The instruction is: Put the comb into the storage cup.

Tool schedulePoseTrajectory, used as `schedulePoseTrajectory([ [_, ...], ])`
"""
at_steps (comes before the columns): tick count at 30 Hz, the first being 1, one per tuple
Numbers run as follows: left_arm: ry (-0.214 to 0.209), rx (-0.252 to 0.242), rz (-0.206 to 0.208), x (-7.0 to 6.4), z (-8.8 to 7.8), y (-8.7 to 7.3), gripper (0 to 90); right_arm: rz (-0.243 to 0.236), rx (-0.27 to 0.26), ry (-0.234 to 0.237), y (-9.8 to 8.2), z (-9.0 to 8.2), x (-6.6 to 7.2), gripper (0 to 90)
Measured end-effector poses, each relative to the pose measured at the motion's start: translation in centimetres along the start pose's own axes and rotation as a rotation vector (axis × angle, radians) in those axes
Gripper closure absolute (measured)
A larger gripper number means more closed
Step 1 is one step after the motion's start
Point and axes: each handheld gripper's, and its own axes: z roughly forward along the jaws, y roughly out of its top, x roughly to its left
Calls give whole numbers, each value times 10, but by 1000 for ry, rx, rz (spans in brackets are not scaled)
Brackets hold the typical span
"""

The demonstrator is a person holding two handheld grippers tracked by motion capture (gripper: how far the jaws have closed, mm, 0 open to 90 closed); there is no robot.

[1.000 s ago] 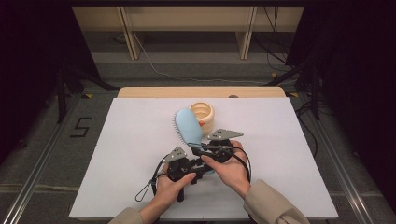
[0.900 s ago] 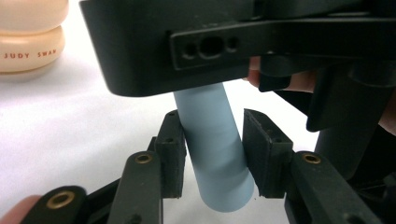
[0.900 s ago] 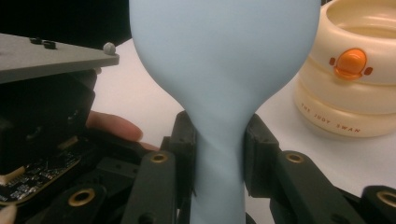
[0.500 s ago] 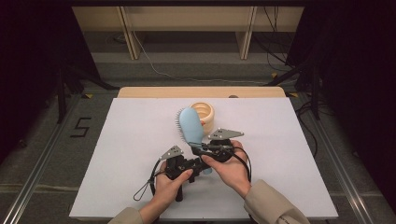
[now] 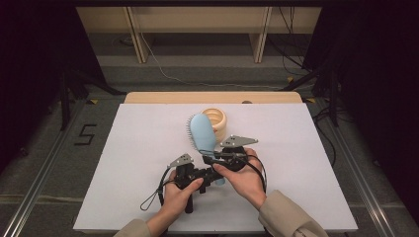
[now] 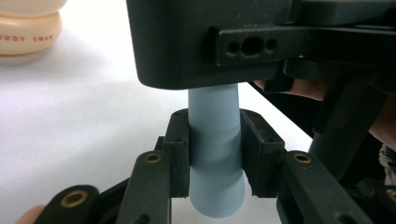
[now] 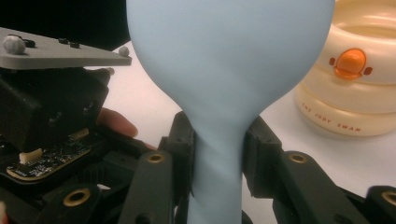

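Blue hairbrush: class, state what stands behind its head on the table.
Behind the blue hairbrush stands a cream ring-shaped container with an orange duck emblem. The brush head covers its left part, and its inside can't be made out.

Cream ring toy (on white table).

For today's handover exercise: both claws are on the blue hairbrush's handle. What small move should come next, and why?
Probably open the right claw and leave the brush to the left one. The left claw is shut on the lower handle of the blue hairbrush, its pads pressing both sides, and the right claw grips the neck just below the head. Two grips on one handle look like a handover, though which hand should let go is uncertain.
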Motion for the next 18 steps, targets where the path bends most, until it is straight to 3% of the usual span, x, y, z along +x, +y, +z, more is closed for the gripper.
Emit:
schedulePoseTrajectory([
  [9, -50, 19, -20, -1, 1, 0, 657, 7, 1, 4, 1, 0, -2, 594],
  [18, -55, 19, -21, 2, -1, 2, 657, 32, 3, -20, 3, -2, -5, 271],
])
